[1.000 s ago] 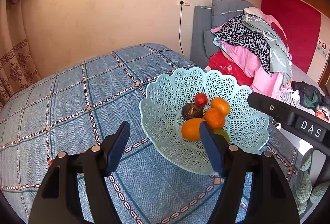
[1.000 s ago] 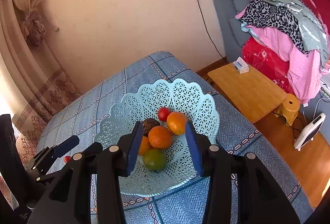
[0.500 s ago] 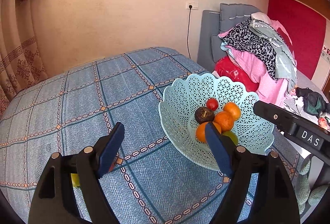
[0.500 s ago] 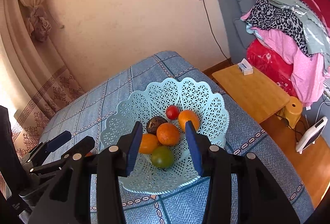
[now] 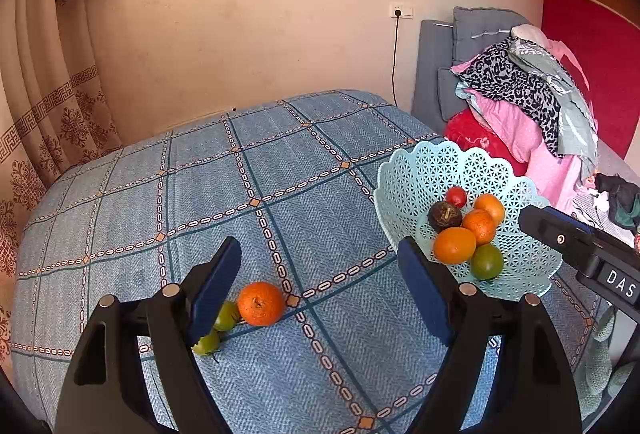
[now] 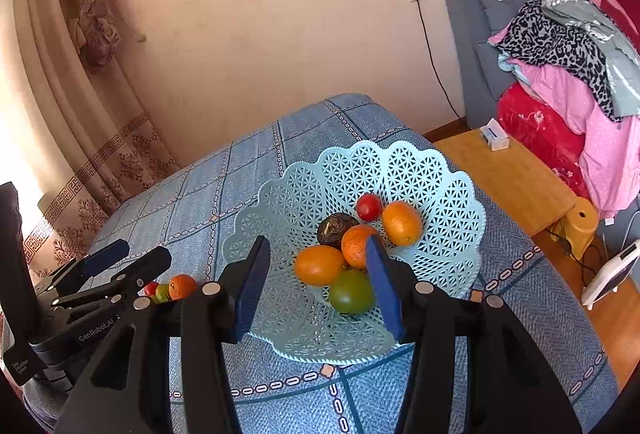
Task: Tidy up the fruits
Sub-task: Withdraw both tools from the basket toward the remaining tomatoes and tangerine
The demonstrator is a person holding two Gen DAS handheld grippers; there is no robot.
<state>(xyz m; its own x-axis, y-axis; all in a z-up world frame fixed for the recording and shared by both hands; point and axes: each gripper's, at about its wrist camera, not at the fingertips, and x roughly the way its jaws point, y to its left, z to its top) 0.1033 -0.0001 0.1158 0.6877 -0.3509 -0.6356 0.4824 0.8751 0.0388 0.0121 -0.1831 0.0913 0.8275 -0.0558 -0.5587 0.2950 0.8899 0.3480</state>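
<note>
A pale blue lattice basket (image 5: 416, 174) (image 6: 448, 178) sits on the blue checked tablecloth (image 5: 280, 170) and holds several fruits: oranges, a red tomato (image 6: 369, 206), a dark round fruit (image 6: 334, 228) and a green fruit (image 6: 351, 292). Loose on the cloth lie an orange (image 5: 261, 303) (image 6: 182, 286) and two small green fruits (image 5: 226, 315), partly hidden by the left finger; the right wrist view also shows a small red one (image 6: 151, 288). My left gripper (image 5: 320, 278) hangs open over the cloth just right of the loose orange. My right gripper (image 6: 316, 280) is open above the basket's near side, holding nothing.
A wooden side table (image 6: 516, 178) with a small white box stands right of the table. Behind it a grey sofa (image 5: 436, 90) carries a pile of clothes (image 5: 532, 102). Curtains (image 5: 44, 82) hang at the left. A white device (image 6: 610, 274) lies on the floor.
My left gripper has swung left away from the basket, bringing the loose orange and green fruits into view. My right gripper has drawn back slightly from the basket, still open.
</note>
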